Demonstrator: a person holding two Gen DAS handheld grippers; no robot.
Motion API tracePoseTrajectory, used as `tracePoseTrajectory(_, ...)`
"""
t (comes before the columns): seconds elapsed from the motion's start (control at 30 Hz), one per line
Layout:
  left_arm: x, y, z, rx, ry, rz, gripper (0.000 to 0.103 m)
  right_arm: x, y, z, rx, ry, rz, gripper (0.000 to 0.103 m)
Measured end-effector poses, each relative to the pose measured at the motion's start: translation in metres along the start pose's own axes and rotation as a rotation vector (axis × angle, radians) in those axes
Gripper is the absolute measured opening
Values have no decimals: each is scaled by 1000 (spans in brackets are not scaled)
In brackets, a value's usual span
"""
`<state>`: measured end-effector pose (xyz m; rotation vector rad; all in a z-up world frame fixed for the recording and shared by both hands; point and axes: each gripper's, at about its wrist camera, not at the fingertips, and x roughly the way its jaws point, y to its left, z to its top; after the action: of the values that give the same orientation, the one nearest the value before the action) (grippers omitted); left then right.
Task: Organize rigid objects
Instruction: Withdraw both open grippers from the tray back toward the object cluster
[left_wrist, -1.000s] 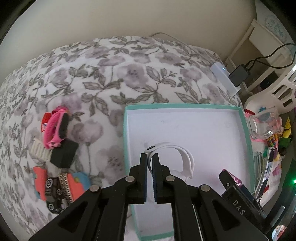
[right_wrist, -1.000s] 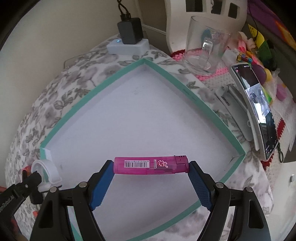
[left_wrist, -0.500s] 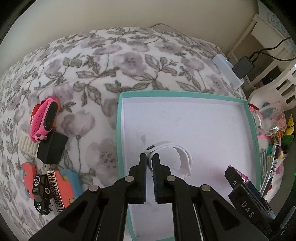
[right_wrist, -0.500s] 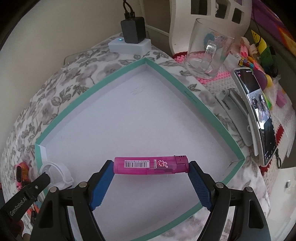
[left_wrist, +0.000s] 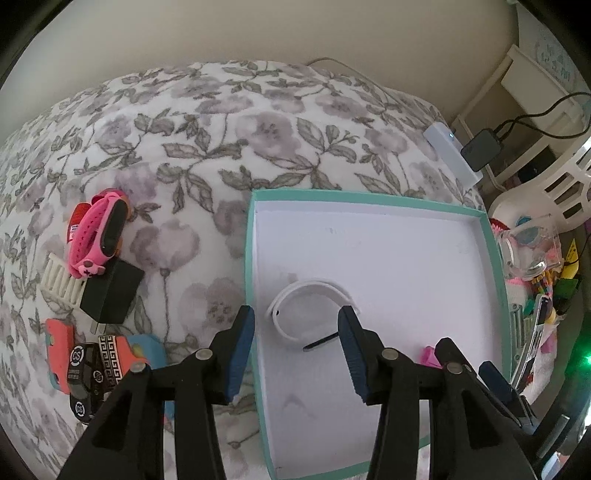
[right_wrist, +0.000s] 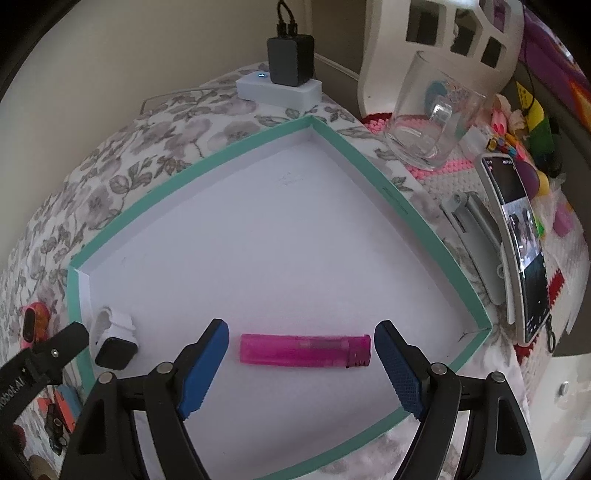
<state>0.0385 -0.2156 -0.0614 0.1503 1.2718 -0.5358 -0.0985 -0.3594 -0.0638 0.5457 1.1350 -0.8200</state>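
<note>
Both grippers have let go since a second ago: left gripper was pinched on the white watch band and its jaws are now opening, well clear of it; right gripper had the pink lighter clamped end to end, and now a gap shows at each end with the jaws opening slightly. Neither holds anything.

Positions: watch lies on its side inside the teal-rimmed tray, near the left wall. Lighter lies flat on the tray floor toward the near edge, between the right jaws.

Handling, my read:
- Lighter: light, stiff, smooth plastic, probably slippery. An end-to-end grip needs nearly full opening; across the narrow body at mid-length looks safer.
- Watch: light; hard black face, band springy and looped. Grab the band edge-on, or across the case. Band may flex and twist in the grip.

Surface: tray sits on a floral-print bed, soft, so it may tip or sink if pressed near the rim. Tray floor is smooth white card; things could slide.

Left of the tray on the bed: pink watch, black charger block, white comb, some patterned items. Likely next.

Room: cream wall behind, white power strip with a black adapter at the bed corner, glass mug and a phone on a stand to the right. Keep clear of the mug.
</note>
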Motion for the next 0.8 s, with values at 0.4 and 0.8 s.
tracePoseTrajectory(0.4,-7,22,1,-46,-21,104,68,-2,7,-1,-42,-25,-3,103)
tracePoseTrajectory(0.8,-10,64,2,-155,-9,177,96,-7,14,-4,-80,-59,3,103)
